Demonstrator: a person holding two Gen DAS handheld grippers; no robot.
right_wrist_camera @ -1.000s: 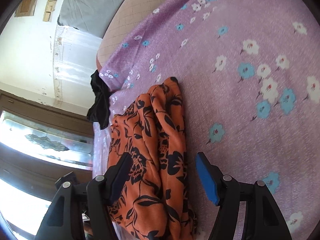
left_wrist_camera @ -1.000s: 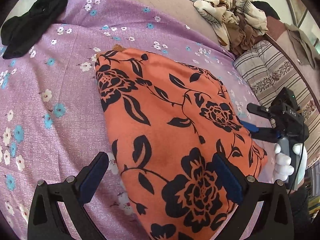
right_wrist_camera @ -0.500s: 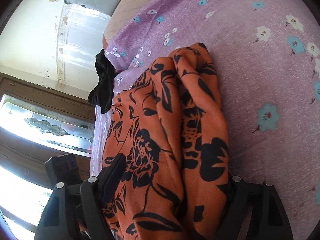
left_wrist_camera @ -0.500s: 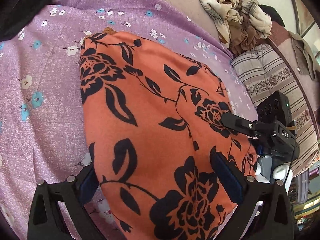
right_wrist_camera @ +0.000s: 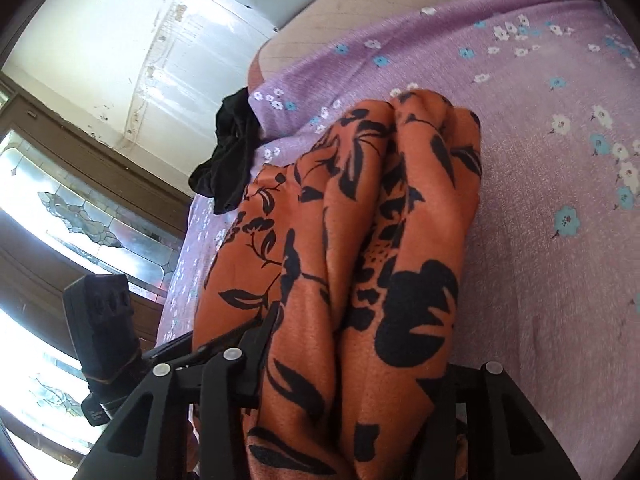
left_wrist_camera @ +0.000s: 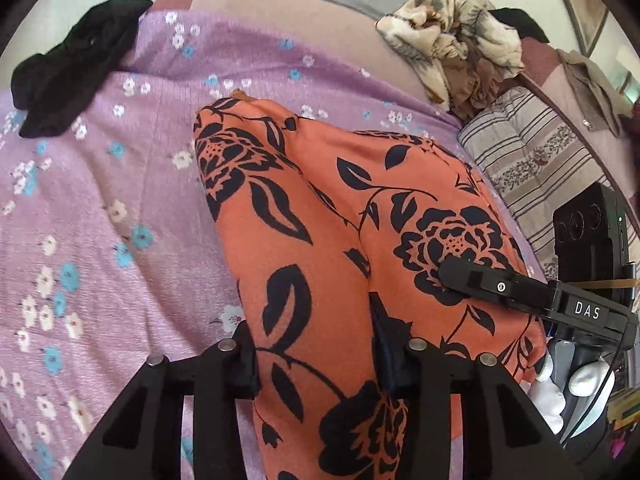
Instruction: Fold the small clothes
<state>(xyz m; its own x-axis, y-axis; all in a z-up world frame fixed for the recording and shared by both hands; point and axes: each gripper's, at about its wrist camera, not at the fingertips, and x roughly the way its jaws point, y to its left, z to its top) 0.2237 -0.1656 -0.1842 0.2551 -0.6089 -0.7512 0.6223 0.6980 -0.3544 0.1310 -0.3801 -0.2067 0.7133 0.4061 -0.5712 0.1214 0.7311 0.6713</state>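
An orange garment (left_wrist_camera: 320, 240) with black flowers lay bunched at the centre of a purple sheet (left_wrist_camera: 100, 220), stretching from the near edge toward 12 o'clock. Both ends nearest the cameras were gathered. The left gripper (left_wrist_camera: 316, 354) had just been closing, and its pads pinched a thick roll of the cloth. The right gripper (right_wrist_camera: 348, 364) had also just been closing and clamped the other bunched end, visible at 3 o'clock in the left view, with a white-gloved hand (left_wrist_camera: 560, 384) below it. Judging by this, the fold was barely begun: the cloth was gripped and rumpled, not yet laid flat or doubled over, and smoothing and folding were all left to do.

The sheet, dotted with white and blue flowers, covered a bed. A black garment (left_wrist_camera: 72, 76) lay at 10 o'clock near the sheet's far edge. A beige pile of clothes (left_wrist_camera: 452, 44) sat at 1 o'clock, and a striped cushion (left_wrist_camera: 536, 168) at 2 o'clock. Beyond stood a pale wall (right_wrist_camera: 80, 32) and a patterned glass window (right_wrist_camera: 80, 216).
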